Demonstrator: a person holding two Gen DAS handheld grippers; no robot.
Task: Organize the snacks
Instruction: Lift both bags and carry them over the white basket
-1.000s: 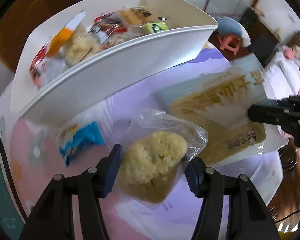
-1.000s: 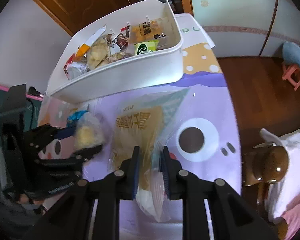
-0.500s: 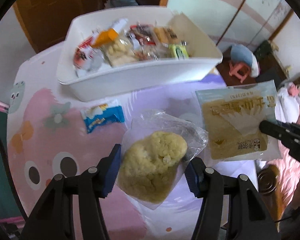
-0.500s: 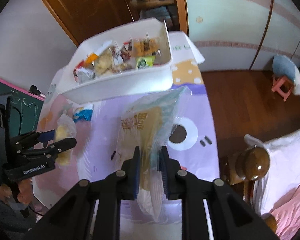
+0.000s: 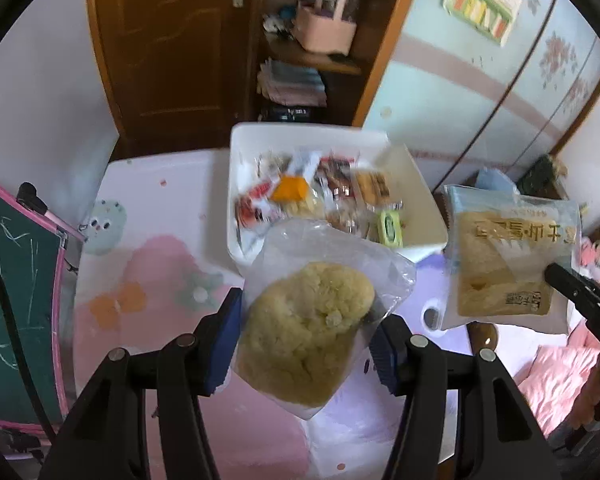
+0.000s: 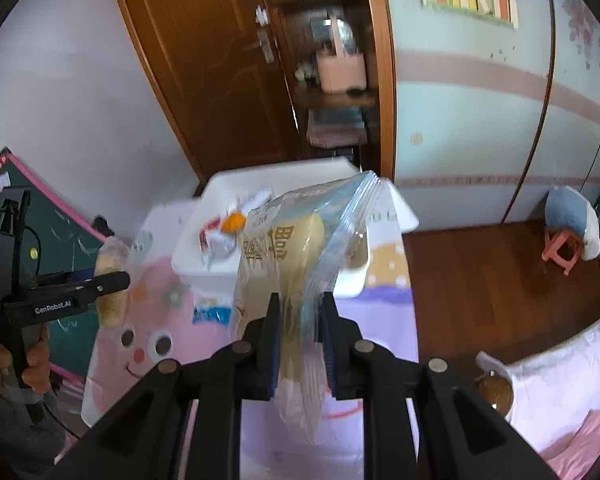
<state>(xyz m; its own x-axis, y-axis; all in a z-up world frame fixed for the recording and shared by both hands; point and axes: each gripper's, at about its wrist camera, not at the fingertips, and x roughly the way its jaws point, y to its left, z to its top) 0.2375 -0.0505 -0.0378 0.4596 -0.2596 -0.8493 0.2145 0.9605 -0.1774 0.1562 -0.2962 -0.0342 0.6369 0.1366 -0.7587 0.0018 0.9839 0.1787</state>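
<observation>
My left gripper [image 5: 306,334] is shut on a clear bag with a yellow crumbly cake [image 5: 306,328] and holds it high above the table. My right gripper [image 6: 298,340] is shut on a large pale blue and yellow snack packet [image 6: 296,256], also lifted; the packet shows in the left wrist view [image 5: 508,264] too. A white bin [image 5: 420,184] with several small snacks stands on the table beyond both; it also shows in the right wrist view [image 6: 400,208]. The left gripper and its cake [image 6: 108,280] show at the left of the right wrist view.
A small blue snack packet [image 6: 212,312] lies on the cartoon tablecloth [image 5: 148,264] in front of the bin. A green chalkboard [image 5: 16,280] stands left of the table. A bed [image 6: 560,392] and a small stool [image 6: 564,248] are on the right, a wooden door [image 5: 168,52] behind.
Both grippers rose well above the table with their snacks still held. The bin now looks smaller and farther below, and the room behind has come into view.
</observation>
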